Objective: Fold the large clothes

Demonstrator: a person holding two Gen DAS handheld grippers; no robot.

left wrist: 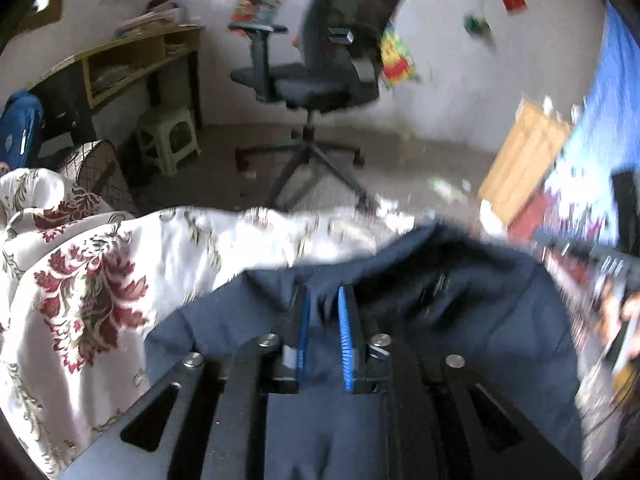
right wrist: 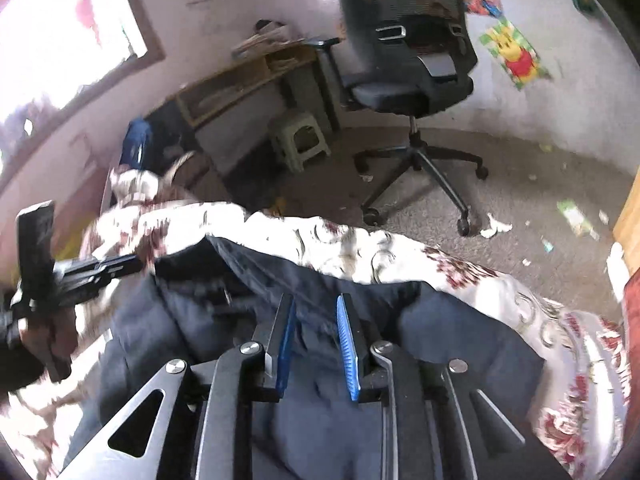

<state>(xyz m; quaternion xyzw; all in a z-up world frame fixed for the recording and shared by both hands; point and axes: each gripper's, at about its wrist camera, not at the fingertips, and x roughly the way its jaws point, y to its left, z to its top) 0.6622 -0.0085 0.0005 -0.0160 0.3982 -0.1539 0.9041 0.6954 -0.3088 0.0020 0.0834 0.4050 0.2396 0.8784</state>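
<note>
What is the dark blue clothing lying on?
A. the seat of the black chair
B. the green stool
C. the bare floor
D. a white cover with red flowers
D: the dark blue clothing is spread over the white cover with red flowers, which shows around its edges in both wrist views.

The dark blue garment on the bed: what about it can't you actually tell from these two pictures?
- Dark blue garment: its type and full outline; gripper frames cover its near part in both wrist views.
- Left gripper and right gripper: whether cloth is pinched; folds fill the gaps.
- Left wrist view's right side: motion-blurred.
</note>
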